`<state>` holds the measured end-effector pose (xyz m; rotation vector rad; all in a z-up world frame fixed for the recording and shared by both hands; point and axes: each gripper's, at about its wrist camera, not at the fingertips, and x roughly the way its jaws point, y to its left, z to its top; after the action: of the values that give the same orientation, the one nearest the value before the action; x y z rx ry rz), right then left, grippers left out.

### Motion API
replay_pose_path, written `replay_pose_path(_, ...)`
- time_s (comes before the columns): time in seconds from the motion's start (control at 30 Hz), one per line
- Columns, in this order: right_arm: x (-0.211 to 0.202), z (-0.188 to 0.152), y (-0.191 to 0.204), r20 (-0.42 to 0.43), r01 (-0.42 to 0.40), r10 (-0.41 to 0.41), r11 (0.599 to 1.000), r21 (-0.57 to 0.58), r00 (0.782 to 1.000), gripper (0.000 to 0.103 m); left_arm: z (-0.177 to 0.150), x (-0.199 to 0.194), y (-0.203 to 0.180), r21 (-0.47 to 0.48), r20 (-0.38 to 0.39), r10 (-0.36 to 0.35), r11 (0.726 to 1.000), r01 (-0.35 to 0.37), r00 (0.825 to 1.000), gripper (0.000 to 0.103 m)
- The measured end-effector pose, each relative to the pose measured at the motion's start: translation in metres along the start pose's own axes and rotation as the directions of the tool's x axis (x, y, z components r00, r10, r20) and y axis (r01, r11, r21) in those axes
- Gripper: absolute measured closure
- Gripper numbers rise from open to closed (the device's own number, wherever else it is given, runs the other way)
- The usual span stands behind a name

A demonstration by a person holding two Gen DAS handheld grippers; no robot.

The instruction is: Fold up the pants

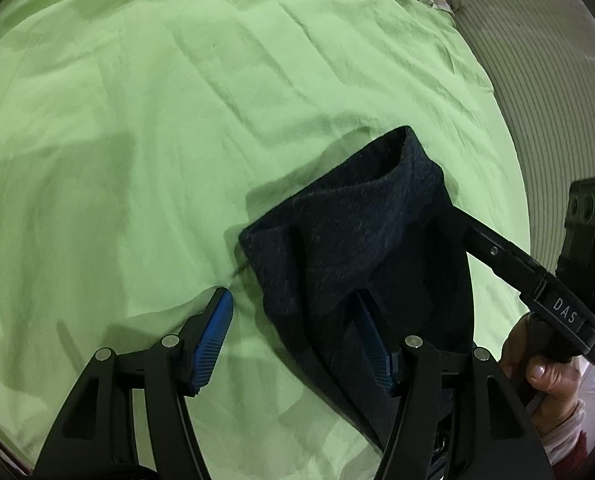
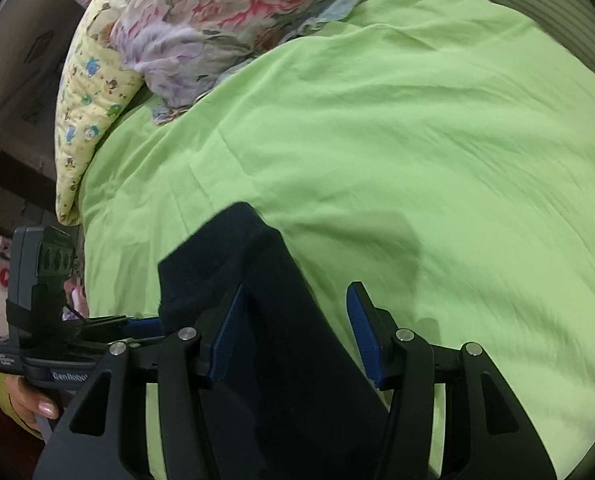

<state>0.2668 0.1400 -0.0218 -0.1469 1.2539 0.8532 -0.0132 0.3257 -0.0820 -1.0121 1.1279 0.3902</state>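
Dark pants [image 1: 349, 240] draped on green sheet [image 1: 137, 120]; left gripper [image 1: 297, 340] and right gripper [image 2: 293, 336] gape half-wide over cloth, neither pinching.

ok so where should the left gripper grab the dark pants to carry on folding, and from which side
Likely the free near-left corner of the dark pants, approached from the left over the green sheet. The folded edge there lifts slightly off the bed, so a finger of the left gripper could slide under. The right gripper reaches in from the right.

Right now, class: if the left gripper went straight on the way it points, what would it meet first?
Probably the light green bedsheet; the left gripper has the dark navy fabric pants at its right finger, depth unclear.
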Motion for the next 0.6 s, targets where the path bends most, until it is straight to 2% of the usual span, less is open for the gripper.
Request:
replay_pose_path(0.1,0.009,0.004,0.002,-0.018,-0.009,0.009,1.000,-0.018,1.000,0.050,0.001,-0.001,-0.002,0.011,0.011,0.008,1.000,-0.008,1.000,0.042)
replay_pose_path(0.13,0.011,0.004,0.001,-0.025,-0.015,0.014,1.000,-0.022,1.000,0.055,0.001,-0.001,-0.001,0.011,0.020,0.010,1.000,-0.010,1.000,0.044)
replay_pose_path(0.17,0.014,0.004,0.002,-0.036,-0.021,0.021,0.999,-0.027,0.999,0.060,0.001,-0.002,-0.001,0.012,0.027,0.011,1.000,-0.011,1.000,0.049)
replay_pose_path(0.2,0.017,0.003,0.002,-0.043,-0.028,0.027,0.999,-0.035,0.999,0.068,0.001,-0.002,-0.001,0.019,0.032,0.008,1.000,-0.009,0.999,0.052)
replay_pose_path(0.23,0.017,0.002,0.003,-0.040,-0.027,0.026,0.999,-0.041,0.999,0.074,0.002,-0.002,-0.002,0.030,0.032,-0.002,1.000,0.001,0.999,0.062)
replay_pose_path(0.27,0.016,0.001,0.004,-0.036,-0.026,0.024,0.999,-0.044,0.999,0.077,0.001,-0.002,-0.002,0.040,0.028,-0.011,0.999,0.010,1.000,0.068)
replay_pose_path(0.33,0.010,-0.002,0.007,-0.017,-0.015,0.014,0.999,-0.049,1.000,0.083,0.001,-0.004,-0.006,0.061,0.033,-0.005,0.998,0.003,0.999,0.073)
replay_pose_path(0.47,-0.012,-0.009,0.010,0.040,-0.011,0.013,0.999,-0.041,0.999,0.084,0.000,-0.016,-0.017,0.098,0.038,-0.024,0.995,0.020,0.999,0.083)
replay_pose_path(0.6,-0.051,-0.019,0.012,0.133,-0.019,0.022,1.000,-0.017,0.991,0.085,-0.002,-0.038,-0.038,0.153,0.059,-0.077,0.986,0.067,0.995,0.084)
